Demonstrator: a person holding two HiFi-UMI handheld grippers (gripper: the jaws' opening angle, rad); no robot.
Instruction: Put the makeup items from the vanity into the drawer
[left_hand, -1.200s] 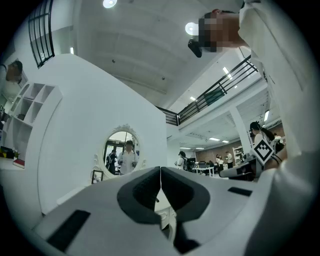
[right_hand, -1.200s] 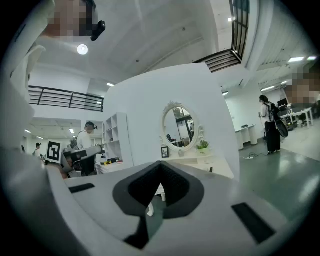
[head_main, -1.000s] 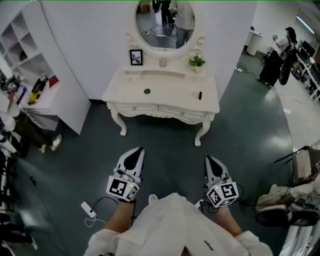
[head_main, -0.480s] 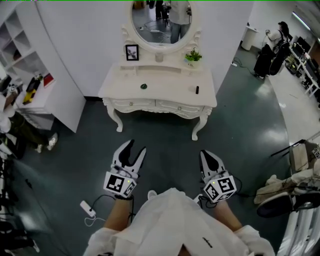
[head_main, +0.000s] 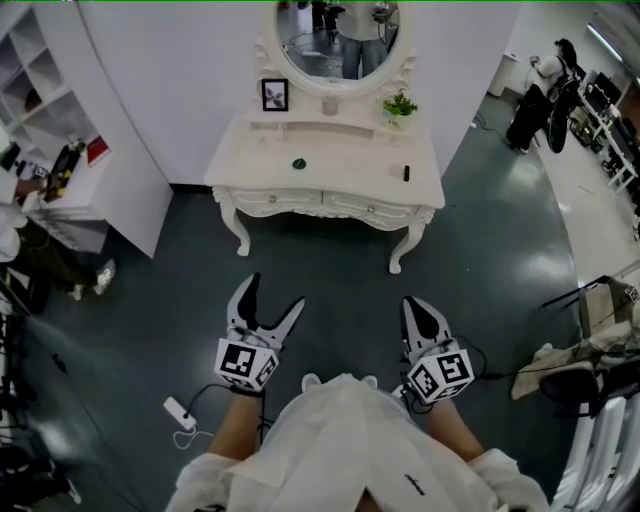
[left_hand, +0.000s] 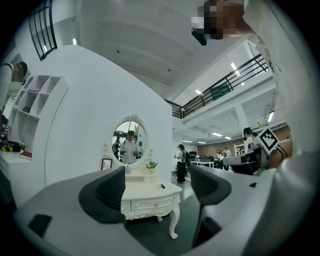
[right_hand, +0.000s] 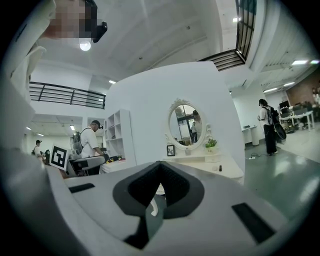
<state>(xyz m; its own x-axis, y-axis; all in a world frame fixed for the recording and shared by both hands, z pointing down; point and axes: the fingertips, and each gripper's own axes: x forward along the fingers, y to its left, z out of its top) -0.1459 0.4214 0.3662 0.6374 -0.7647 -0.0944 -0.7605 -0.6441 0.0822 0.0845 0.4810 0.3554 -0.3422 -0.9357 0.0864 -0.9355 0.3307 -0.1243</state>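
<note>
A white vanity (head_main: 330, 170) with an oval mirror stands against the far wall. On its top lie a small dark green round item (head_main: 297, 163) and a small black tube (head_main: 406, 173). Its two drawers (head_main: 325, 203) are closed. Both grippers hang over the dark floor, well short of the vanity. My left gripper (head_main: 270, 300) has just been opening; its jaws stand wide with nothing between them, and the vanity (left_hand: 150, 197) shows in the gap. My right gripper (head_main: 422, 322) is shut and empty, its pads (right_hand: 160, 187) meeting.
A white shelf unit (head_main: 60, 120) stands at the left. A photo frame (head_main: 274, 95) and a small potted plant (head_main: 400, 105) sit at the vanity's back. A white power strip (head_main: 180, 413) lies on the floor near my left side. People and equipment are at the far right (head_main: 545, 100).
The left gripper's jaws have gone from shut to wide open. Both grippers have shifted a little, and the vanity sits slightly differently in the head view.
</note>
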